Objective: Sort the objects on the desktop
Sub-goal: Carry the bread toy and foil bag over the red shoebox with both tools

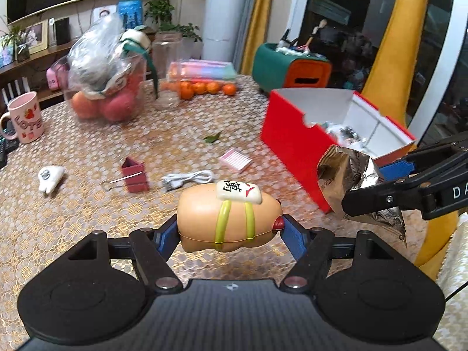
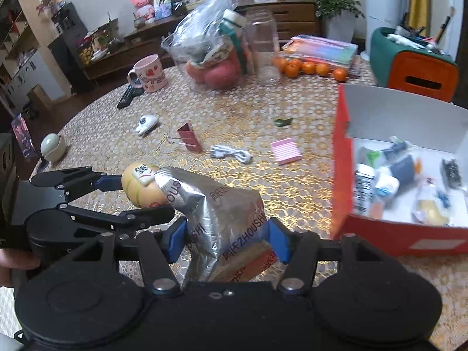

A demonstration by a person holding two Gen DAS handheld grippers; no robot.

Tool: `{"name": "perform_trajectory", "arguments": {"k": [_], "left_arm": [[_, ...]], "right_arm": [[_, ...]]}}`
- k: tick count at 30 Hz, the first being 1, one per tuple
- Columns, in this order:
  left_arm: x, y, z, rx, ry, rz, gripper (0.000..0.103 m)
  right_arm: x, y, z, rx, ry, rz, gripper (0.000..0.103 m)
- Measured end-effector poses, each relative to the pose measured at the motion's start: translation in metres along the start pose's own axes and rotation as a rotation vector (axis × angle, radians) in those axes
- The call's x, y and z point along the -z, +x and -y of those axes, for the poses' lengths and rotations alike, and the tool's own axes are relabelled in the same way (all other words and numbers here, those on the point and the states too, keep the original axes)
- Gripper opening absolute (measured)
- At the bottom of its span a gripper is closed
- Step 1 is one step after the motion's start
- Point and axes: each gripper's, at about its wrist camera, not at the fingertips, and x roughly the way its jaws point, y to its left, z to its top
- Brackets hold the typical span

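Observation:
My left gripper (image 1: 229, 229) is shut on a peach-coloured toy figure (image 1: 228, 219) with yellow-green straps and a white tile on top, lifted above the table. The same toy (image 2: 143, 188) shows at the left of the right wrist view. My right gripper (image 2: 223, 238) is shut on a crumpled silver foil snack packet (image 2: 222, 213), also held off the table; the packet (image 1: 351, 175) appears at the right of the left wrist view. The red box (image 2: 342, 175) with a white inside stands open to the right and holds several small items.
On the patterned table (image 2: 292, 181) lie a white cable (image 2: 231, 153), a pink notepad (image 2: 286, 151), a dark red clip box (image 2: 190, 137), a small white toy (image 2: 146, 122) and a green leaf (image 2: 282, 121). Further back stand a pink mug (image 2: 149, 73), a fruit bowl (image 2: 210, 67), tangerines (image 2: 310, 67) and a clear jar (image 2: 264, 49).

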Motion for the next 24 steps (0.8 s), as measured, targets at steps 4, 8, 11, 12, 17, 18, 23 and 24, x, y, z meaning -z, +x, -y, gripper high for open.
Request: {"name": "perform_trajectory", "arguments": {"k": [4, 8, 11, 12, 17, 18, 23, 24], "left_arm": [[-0.007, -0.004, 0.014, 0.027, 0.006, 0.003, 0.072], [-0.013, -0.003, 0.027, 0.041, 0.017, -0.008, 0.072], [-0.018, -0.002, 0.035, 0.048, 0.036, -0.011, 0.072], [-0.02, -0.001, 0.039, 0.05, 0.044, -0.013, 0.072], [-0.03, 0.004, 0.058, 0.067, 0.081, -0.016, 0.072], [-0.032, 0.005, 0.062, 0.07, 0.09, -0.014, 0.072], [-0.045, 0.013, 0.085, 0.092, 0.138, -0.014, 0.072], [-0.048, 0.015, 0.09, 0.097, 0.146, -0.017, 0.072]], "right_arm": [[0.004, -0.018, 0.013, 0.0, 0.025, 0.025, 0.058], [0.007, -0.034, 0.025, 0.012, 0.034, 0.052, 0.058], [0.007, -0.048, 0.034, 0.027, 0.04, 0.08, 0.058], [0.007, -0.053, 0.038, 0.034, 0.044, 0.09, 0.058], [0.005, -0.074, 0.06, 0.072, 0.067, 0.133, 0.058], [0.004, -0.077, 0.064, 0.082, 0.073, 0.14, 0.058], [0.0, -0.086, 0.092, 0.141, 0.103, 0.169, 0.058], [-0.001, -0.086, 0.097, 0.158, 0.105, 0.172, 0.058]]}}
